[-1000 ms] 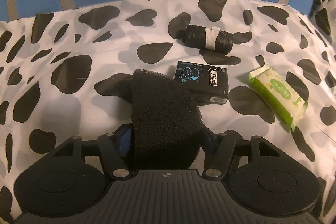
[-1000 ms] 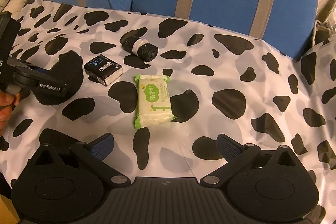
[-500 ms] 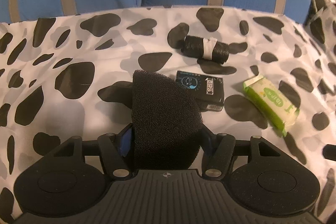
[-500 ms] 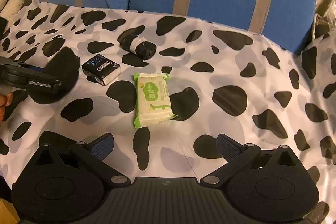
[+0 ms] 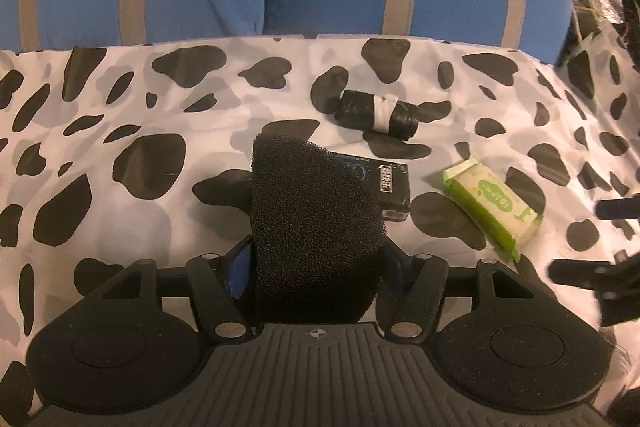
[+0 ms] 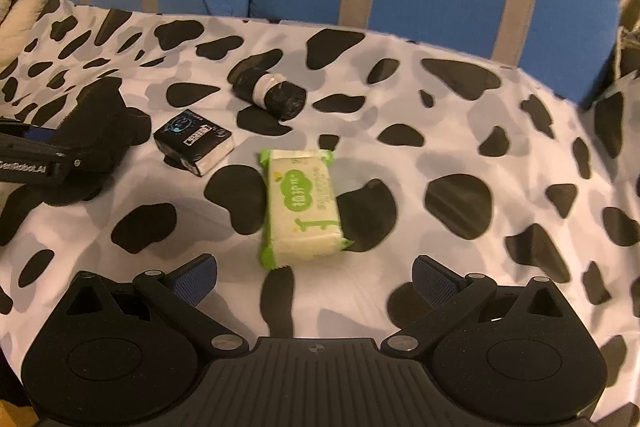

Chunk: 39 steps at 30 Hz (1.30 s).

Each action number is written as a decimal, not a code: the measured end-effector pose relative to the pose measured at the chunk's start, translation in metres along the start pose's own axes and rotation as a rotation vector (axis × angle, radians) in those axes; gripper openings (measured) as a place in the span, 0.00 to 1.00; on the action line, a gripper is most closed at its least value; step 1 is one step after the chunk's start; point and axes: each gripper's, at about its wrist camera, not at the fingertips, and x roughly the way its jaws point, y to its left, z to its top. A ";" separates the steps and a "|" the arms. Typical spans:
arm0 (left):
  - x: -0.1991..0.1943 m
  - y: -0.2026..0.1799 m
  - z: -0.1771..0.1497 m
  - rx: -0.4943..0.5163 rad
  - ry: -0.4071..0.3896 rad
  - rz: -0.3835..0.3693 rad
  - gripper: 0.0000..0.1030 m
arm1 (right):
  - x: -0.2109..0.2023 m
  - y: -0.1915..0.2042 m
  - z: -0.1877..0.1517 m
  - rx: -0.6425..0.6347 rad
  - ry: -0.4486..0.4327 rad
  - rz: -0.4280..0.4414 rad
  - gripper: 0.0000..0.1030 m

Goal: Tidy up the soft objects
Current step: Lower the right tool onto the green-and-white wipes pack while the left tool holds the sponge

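Left gripper point(image 5: 316, 263) pinching the black sponge point(image 5: 312, 223) — lifted a little off the cow-print cover point(image 5: 120, 227) since a second ago. Right gripper point(image 6: 314, 277), jaws spread and empty, has closed in on the green tissue pack point(image 6: 302, 211) — likely the next pick.

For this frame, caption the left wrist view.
Left gripper clamps black foam sponge above cow-print cloth holding three small items.

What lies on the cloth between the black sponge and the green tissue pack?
The small black packet lies between the sponge, held in the left gripper, and the green tissue pack. The right wrist view shows this best.
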 end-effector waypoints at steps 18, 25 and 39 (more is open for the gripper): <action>-0.021 0.005 0.003 -0.001 -0.024 -0.056 0.60 | 0.067 0.004 0.003 0.003 0.142 -0.004 1.00; -0.022 0.006 0.002 0.005 -0.016 -0.062 0.60 | 0.078 0.004 0.013 -0.005 0.121 0.018 1.00; -0.023 0.012 0.001 0.001 -0.005 -0.066 0.60 | 0.096 0.002 0.033 0.006 0.099 0.042 1.00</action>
